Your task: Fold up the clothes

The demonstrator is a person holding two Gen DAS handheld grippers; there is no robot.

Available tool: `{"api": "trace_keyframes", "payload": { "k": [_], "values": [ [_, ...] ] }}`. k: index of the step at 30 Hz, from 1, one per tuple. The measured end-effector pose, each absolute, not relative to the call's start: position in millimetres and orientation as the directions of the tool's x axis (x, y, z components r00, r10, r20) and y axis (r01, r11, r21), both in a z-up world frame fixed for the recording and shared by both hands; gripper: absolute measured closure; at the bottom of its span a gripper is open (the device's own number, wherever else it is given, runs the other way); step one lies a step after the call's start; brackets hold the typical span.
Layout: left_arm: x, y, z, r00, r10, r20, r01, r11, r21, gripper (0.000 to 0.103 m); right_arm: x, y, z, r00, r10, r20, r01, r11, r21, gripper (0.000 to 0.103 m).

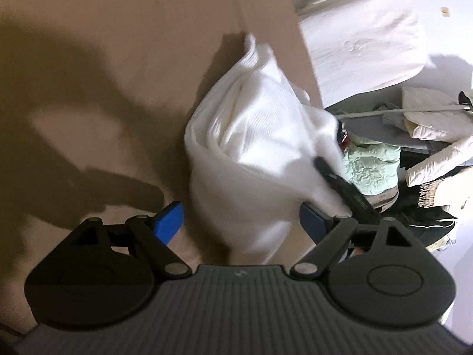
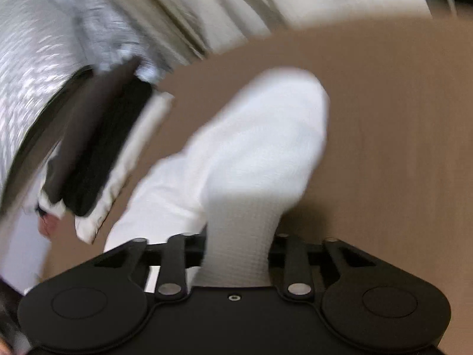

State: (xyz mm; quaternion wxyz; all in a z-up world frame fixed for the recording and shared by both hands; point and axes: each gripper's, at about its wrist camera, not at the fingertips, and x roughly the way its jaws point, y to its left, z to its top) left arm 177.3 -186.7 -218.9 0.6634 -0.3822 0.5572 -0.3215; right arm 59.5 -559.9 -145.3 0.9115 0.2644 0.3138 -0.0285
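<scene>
A white ribbed knit garment (image 1: 254,153) hangs bunched above the brown surface (image 1: 118,59). My left gripper (image 1: 241,222) is open, its blue pads (image 1: 170,220) wide apart, with the garment's lower end hanging between them. My right gripper (image 2: 236,245) is shut on the same white garment (image 2: 251,148), which rises from between its hidden fingertips. The right gripper's black finger (image 1: 343,186) shows in the left wrist view, pinching the cloth's right side. Both views are motion-blurred.
A heap of other clothes (image 1: 414,153), among them a pale green piece (image 1: 369,165), lies to the right on a white bed with a white pillow (image 1: 360,38). In the right wrist view, dark and white clothes (image 2: 97,148) lie at left.
</scene>
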Motion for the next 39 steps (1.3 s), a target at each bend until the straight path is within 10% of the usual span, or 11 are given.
{"api": "trace_keyframes", "payload": {
  "k": [5, 10, 19, 21, 22, 25, 28, 32, 39],
  "values": [
    [180.6, -212.0, -208.7, 0.188, -0.834, -0.518, 0.066, 0.537, -0.841, 0.016, 23.0, -539.4, -99.3, 0.886, -0.038, -0.462, 0.214, 0.918, 0.334, 0.075],
    [180.6, -247.6, -211.0, 0.142, -0.728, -0.67, 0.121, 0.685, -0.718, 0.015, 22.6, -580.7, -134.3, 0.765, -0.176, -0.62, 0.436, 0.85, 0.296, 0.073],
    [192.1, -296.2, -212.8, 0.164, -0.665, -0.729, 0.235, 0.744, -0.625, 0.0, 10.5, -630.3, -164.9, 0.801, -0.041, -0.597, 0.462, 0.677, 0.573, 0.042],
    [191.0, -306.8, -211.5, 0.159, -0.691, -0.705, 0.324, 0.711, -0.624, 0.021, 11.0, -636.0, -166.8, 0.817, -0.005, -0.577, 0.441, 0.65, 0.619, 0.036],
    [190.4, -312.5, -210.8, 0.155, -0.704, -0.693, 0.369, 0.692, -0.62, 0.068, 11.6, -635.3, -169.2, 0.823, 0.016, -0.569, 0.433, 0.631, 0.644, 0.031],
    [184.7, -316.0, -207.3, 0.172, -0.687, -0.706, 0.441, 0.694, -0.569, 0.084, 15.9, -644.6, -184.2, 0.828, 0.062, -0.557, 0.435, 0.555, 0.709, 0.021],
    [175.8, -301.4, -195.1, 0.258, -0.66, -0.706, 0.491, 0.719, -0.492, 0.087, 26.4, -660.3, -197.2, 0.831, 0.075, -0.552, 0.449, 0.494, 0.744, 0.021],
    [194.5, -260.6, -220.7, 0.175, -0.71, -0.683, 0.274, 0.701, -0.658, 0.087, 53.4, -649.2, -169.4, 0.839, 0.028, -0.544, 0.375, 0.695, 0.614, 0.072],
    [191.9, -272.9, -215.0, 0.19, -0.701, -0.688, 0.312, 0.707, -0.634, 0.078, 74.0, -622.0, -160.1, 0.759, -0.135, -0.637, 0.428, 0.84, 0.333, 0.07]
  ]
}}
